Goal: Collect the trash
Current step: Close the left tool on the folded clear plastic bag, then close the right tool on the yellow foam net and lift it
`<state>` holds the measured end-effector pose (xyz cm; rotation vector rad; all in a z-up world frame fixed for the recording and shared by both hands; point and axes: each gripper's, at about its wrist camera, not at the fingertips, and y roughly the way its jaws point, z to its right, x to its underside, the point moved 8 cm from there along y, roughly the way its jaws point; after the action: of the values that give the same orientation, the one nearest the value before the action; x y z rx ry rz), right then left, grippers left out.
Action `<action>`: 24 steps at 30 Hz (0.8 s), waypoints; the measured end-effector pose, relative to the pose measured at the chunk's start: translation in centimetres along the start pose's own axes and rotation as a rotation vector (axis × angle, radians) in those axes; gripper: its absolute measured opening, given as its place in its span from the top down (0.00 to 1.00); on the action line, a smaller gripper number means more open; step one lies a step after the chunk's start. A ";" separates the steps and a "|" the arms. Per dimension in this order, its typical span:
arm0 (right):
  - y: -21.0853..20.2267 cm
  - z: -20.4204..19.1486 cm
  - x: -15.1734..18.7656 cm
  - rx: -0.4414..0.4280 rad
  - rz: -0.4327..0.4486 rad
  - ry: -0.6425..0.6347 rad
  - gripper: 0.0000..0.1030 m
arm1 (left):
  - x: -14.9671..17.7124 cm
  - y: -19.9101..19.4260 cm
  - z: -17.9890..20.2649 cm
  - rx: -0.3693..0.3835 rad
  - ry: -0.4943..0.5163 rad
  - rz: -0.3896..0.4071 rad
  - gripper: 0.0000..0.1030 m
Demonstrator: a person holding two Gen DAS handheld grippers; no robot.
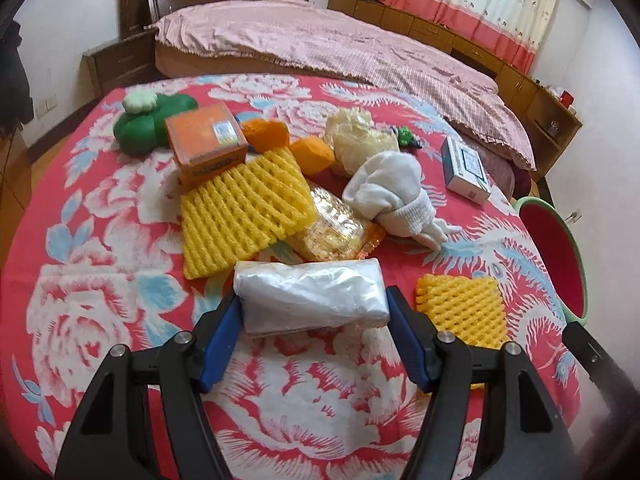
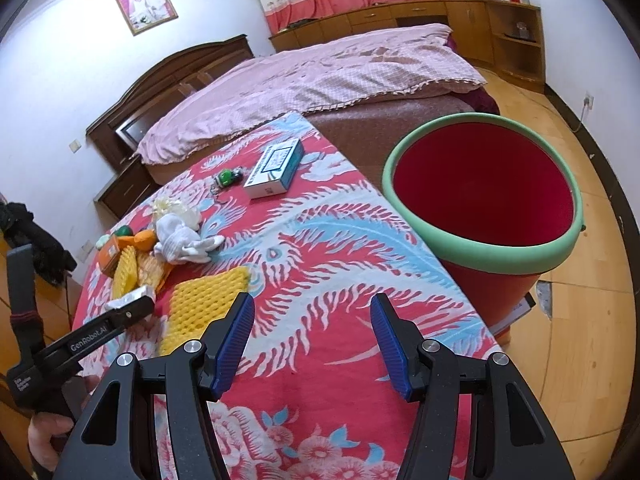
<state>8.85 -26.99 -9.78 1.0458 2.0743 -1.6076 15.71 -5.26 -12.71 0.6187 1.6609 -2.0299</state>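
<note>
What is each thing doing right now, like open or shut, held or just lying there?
Left gripper: jaws around the white plastic packet, gripping it.
Right gripper: jaws open, holding nothing.
White plastic packet: between the left jaws.
Red bucket: upright, looks empty.
Small yellow foam net: lying flat.
Large yellow foam net: leaning on the pile.
Orange box: closed.
White sock: bunched up.

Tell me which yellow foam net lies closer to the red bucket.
The smaller yellow foam net, lying alone near the red bucket; the larger yellow foam net leans against the orange box.
</note>
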 end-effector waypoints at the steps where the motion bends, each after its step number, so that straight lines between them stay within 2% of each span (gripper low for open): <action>1: 0.0 -0.2 0.1 -0.002 -0.001 -0.003 0.40 | -0.1 -0.3 -0.1 -0.007 0.006 0.009 0.32; 10: 0.9 -3.0 1.0 -0.042 -0.043 -0.060 0.40 | -0.2 -2.1 -2.1 -0.051 0.004 0.049 0.32; 24: 3.2 -7.2 3.4 -0.078 -0.124 -0.162 0.40 | 0.7 -2.4 -4.7 -0.064 -0.046 0.048 0.32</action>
<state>10.09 -18.72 -11.91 0.7480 2.1096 -1.5965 14.01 -0.29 -12.03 0.5802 1.6618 -1.9349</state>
